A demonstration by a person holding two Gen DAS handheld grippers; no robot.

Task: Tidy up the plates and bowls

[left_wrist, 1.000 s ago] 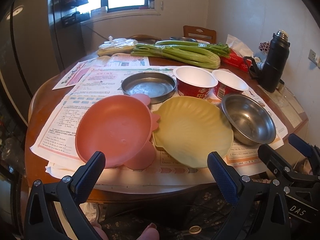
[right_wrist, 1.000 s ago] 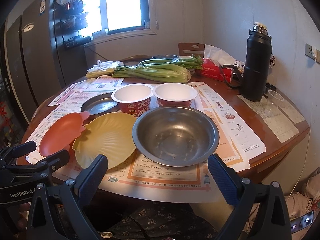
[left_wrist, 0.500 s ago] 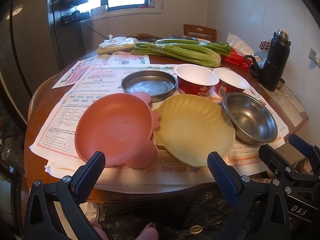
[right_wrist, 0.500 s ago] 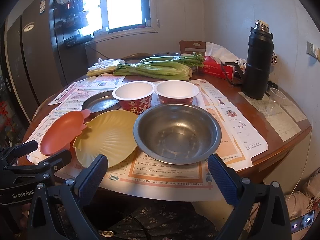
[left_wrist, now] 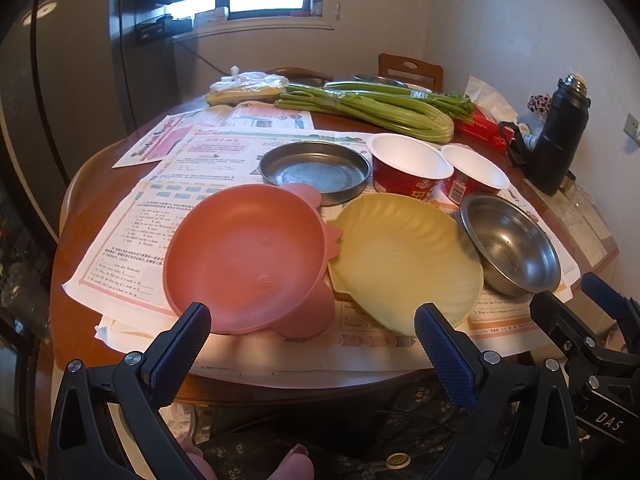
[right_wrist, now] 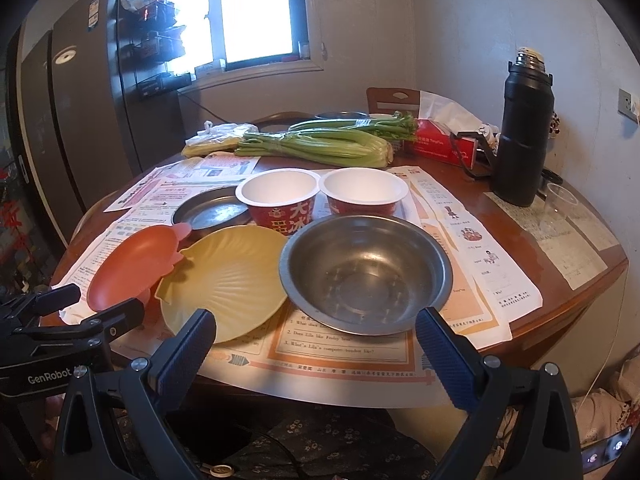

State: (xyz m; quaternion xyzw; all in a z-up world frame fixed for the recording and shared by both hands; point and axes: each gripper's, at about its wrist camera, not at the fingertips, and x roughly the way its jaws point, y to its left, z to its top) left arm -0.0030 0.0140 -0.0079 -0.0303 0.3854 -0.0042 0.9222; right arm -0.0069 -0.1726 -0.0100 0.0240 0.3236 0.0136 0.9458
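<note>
A pink plate (left_wrist: 244, 260) (right_wrist: 128, 264) lies at the table's front left, beside a yellow shell-shaped plate (left_wrist: 404, 256) (right_wrist: 224, 280). To their right sits a steel bowl (left_wrist: 510, 244) (right_wrist: 366, 276). Behind them are a flat steel dish (left_wrist: 314, 170) (right_wrist: 212, 210) and two red paper bowls (left_wrist: 408, 170) (right_wrist: 278, 200), (left_wrist: 474, 178) (right_wrist: 362, 194). My left gripper (left_wrist: 312, 344) hangs open just before the table edge, in front of the pink and yellow plates. In front of the steel bowl my right gripper (right_wrist: 316, 344) is open and holds nothing.
Printed paper sheets (right_wrist: 472, 248) cover the round wooden table (right_wrist: 560, 280). At the back lie celery stalks (right_wrist: 320, 146), a plastic bag (right_wrist: 220, 136), a red tissue box (right_wrist: 444, 144) and a black thermos (right_wrist: 524, 132). A chair back (left_wrist: 410, 70) stands behind.
Both grippers have eased slightly up and toward the table, so the dishes sit a little lower in view. Nothing on the table has moved and both grippers stay open.
</note>
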